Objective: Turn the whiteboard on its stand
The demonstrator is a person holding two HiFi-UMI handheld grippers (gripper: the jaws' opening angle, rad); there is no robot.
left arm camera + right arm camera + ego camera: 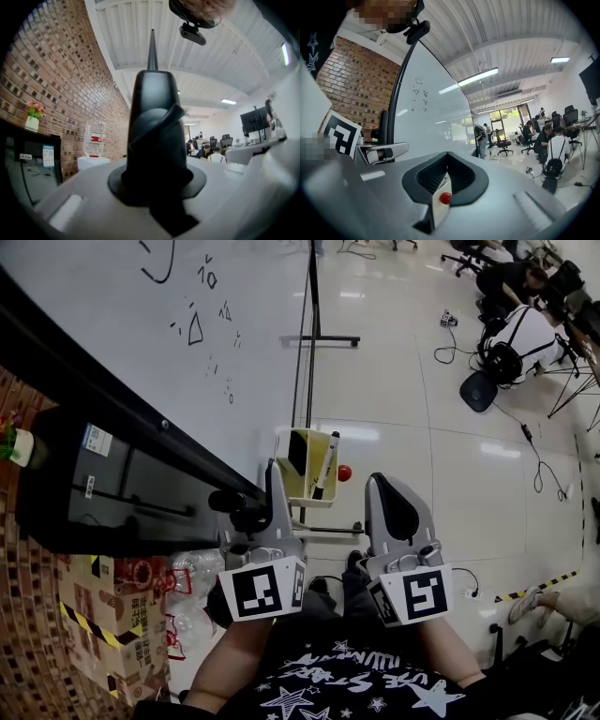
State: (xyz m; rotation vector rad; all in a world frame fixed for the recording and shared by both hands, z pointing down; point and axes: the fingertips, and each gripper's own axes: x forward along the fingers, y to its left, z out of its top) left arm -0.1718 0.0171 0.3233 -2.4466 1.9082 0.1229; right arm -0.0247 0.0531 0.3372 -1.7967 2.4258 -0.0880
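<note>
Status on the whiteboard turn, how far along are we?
Done: left gripper is clamped on the black knob at the edge of the whiteboard. In hand: that grip only; right gripper is shut and empty beside it. Left: the turn itself; the pictures don't show whether it has begun.

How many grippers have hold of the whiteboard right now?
1: the left gripper is shut on the whiteboard's black frame. The right gripper is beside it and holds nothing.
</note>
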